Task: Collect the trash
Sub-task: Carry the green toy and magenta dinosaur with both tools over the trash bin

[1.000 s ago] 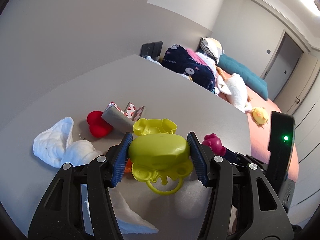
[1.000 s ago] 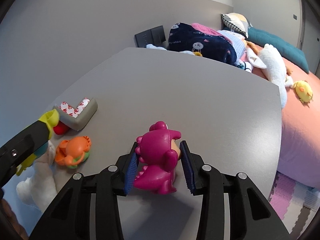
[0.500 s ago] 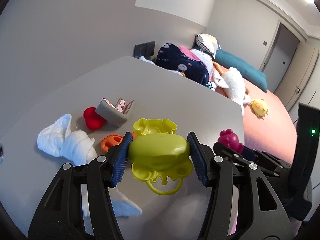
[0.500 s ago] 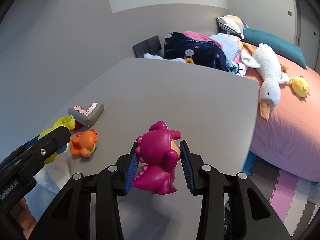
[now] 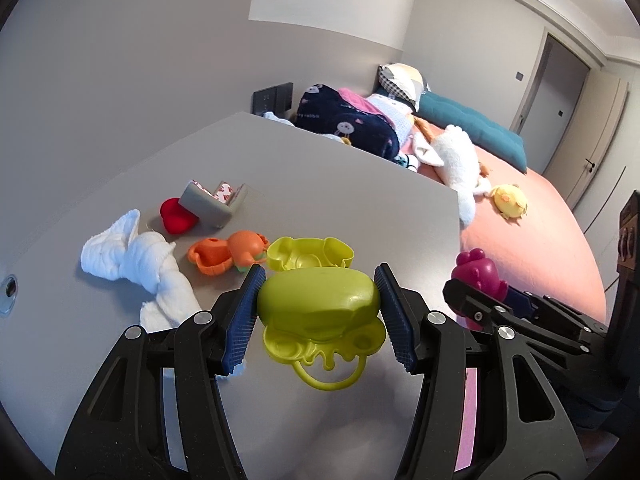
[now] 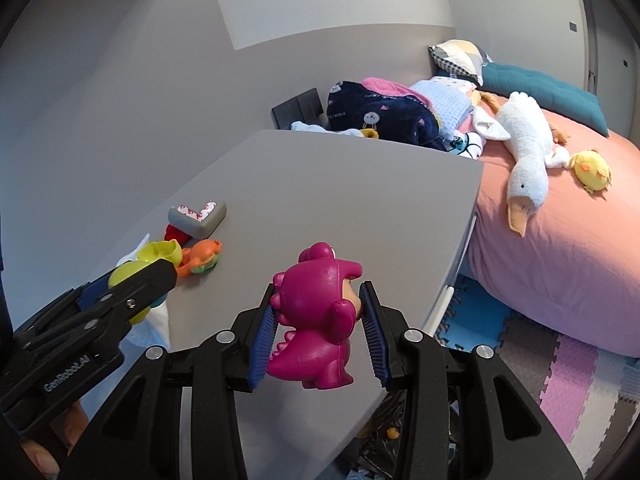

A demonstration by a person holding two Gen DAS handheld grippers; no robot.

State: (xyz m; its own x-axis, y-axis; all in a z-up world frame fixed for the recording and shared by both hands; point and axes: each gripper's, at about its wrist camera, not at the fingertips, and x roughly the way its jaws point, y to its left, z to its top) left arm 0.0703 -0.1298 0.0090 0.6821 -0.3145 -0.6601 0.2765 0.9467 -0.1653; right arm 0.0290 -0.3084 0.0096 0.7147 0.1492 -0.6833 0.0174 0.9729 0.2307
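Between the blue ribbed pads of the left gripper (image 5: 318,316) sits a yellow-green plastic toy (image 5: 318,304), pinched at its two sides and held clear above the grey table (image 5: 340,184). Its open lid stands up just beyond the pads, and a ring loop hangs from its near edge toward the camera.

The right gripper (image 6: 318,320) clamps a magenta dinosaur figure (image 6: 316,320) the same way, one pad on each flank. The figure stands upright with its back to the camera, near the table's right edge and above it. In the left wrist view, the same figure shows at the right, gripped in black fingers.

Lying on the table beyond the left gripper are an orange toy (image 5: 228,254), a red toy (image 5: 176,216), a grey corner guard (image 5: 212,202) and a crumpled white cloth (image 5: 136,264). The corner guard leans partly over the red toy. The cloth lies just left of the orange toy.

White lettering on the side of the left gripper, seen from the right wrist, reads "GenRobot.AI". The corner guard's inner faces carry white backing with red printed marks, too small to read. A dark blue blanket (image 6: 376,114) on the pink bed (image 6: 560,248) has pale lettering that looks like "rabbit", with small animal faces printed beside it.
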